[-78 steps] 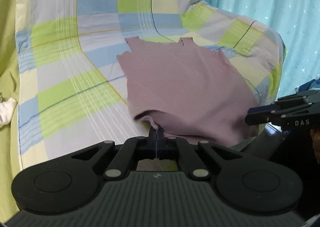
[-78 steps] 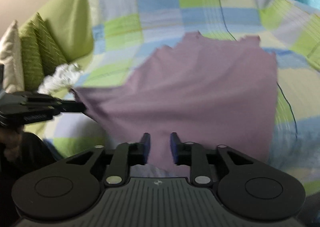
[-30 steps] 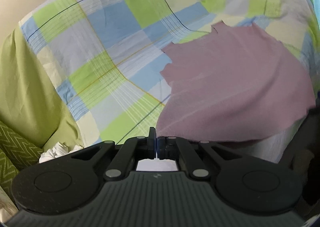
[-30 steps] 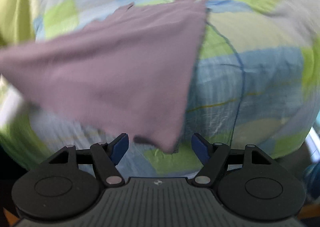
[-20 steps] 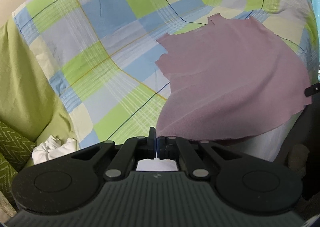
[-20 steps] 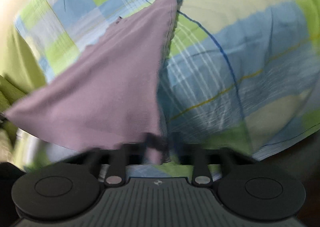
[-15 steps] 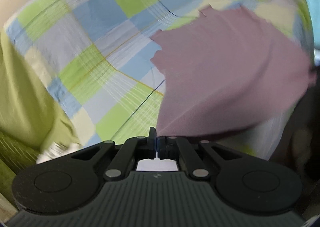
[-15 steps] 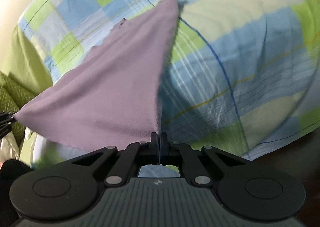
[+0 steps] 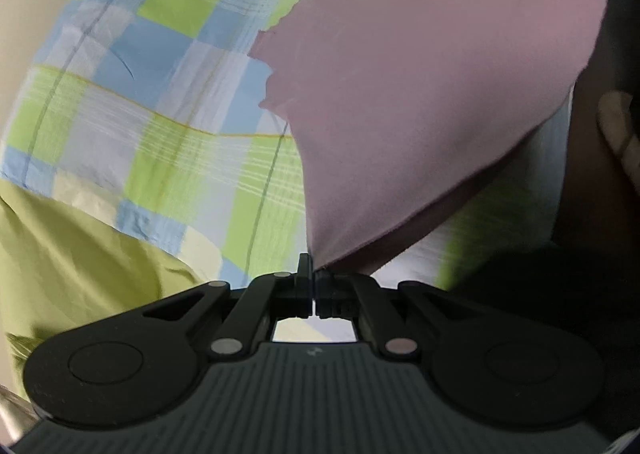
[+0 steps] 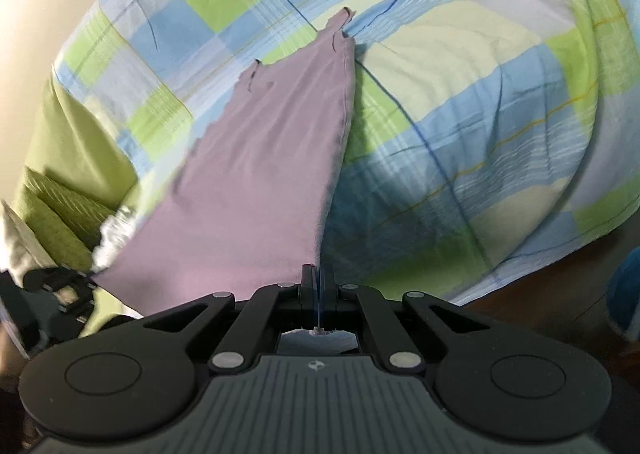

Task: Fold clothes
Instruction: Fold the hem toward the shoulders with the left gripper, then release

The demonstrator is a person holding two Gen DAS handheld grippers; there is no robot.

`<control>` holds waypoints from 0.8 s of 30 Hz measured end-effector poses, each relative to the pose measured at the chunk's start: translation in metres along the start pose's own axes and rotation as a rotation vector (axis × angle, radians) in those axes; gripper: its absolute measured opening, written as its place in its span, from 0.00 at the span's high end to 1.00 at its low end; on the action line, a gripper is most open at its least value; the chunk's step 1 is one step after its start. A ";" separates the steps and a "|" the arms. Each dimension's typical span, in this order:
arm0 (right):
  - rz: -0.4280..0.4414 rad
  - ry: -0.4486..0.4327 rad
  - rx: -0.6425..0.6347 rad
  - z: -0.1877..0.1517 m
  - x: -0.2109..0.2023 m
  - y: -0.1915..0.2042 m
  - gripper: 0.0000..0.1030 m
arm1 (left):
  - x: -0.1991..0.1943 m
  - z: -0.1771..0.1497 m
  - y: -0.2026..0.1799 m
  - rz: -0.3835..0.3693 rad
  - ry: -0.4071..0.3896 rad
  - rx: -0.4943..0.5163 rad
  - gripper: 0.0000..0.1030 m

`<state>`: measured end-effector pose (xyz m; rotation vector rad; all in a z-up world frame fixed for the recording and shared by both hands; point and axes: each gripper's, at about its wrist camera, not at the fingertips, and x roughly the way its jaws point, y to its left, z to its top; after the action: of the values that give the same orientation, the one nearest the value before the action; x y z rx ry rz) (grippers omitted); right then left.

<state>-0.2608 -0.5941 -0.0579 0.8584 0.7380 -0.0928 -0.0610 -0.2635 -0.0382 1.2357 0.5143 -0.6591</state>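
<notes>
Both grippers are now clamped on the near hem of the mauve garment (image 10: 264, 173). A second ago the right gripper (image 10: 319, 286) had its jaws wide apart just short of the near right corner; since then they have shut on that corner, with a bit of fabric poking through behind them. The left gripper (image 9: 312, 282) stays pinched on the near left corner, jaws together with the cloth's point running into them.

The near edge has come up off the checked bedsheet (image 10: 460, 141) and stretches taut between the two grippers. The far end, with its strap and notched neckline, still lies on the sheet, which covers a bed or sofa. In the right wrist view the left gripper shows blurred at the lower left, by a crumpled white cloth (image 10: 114, 230) and green cushion (image 10: 60, 205). Both views are tilted and smeared, so the hands are moving.

Judgement: with two corners secured and the hem raised, the first fold is set up, likely carrying this edge toward the strap end. No fold is laid down yet, so the task is early. Uneven tension could skew the hem.
</notes>
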 end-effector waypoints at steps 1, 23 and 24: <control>0.012 0.002 0.022 0.004 -0.001 0.000 0.99 | 0.002 -0.001 0.006 -0.033 0.002 -0.020 1.00; -0.024 -0.164 0.112 0.163 0.063 -0.032 0.66 | 0.180 0.084 0.225 -0.668 -0.077 -0.566 0.69; -0.029 -0.166 0.079 0.156 0.060 -0.030 0.63 | 0.179 0.076 0.225 -0.686 -0.092 -0.585 0.68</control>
<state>-0.1399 -0.7132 -0.0487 0.9040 0.5945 -0.2176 0.2248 -0.3259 0.0143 0.4559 0.9882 -1.0390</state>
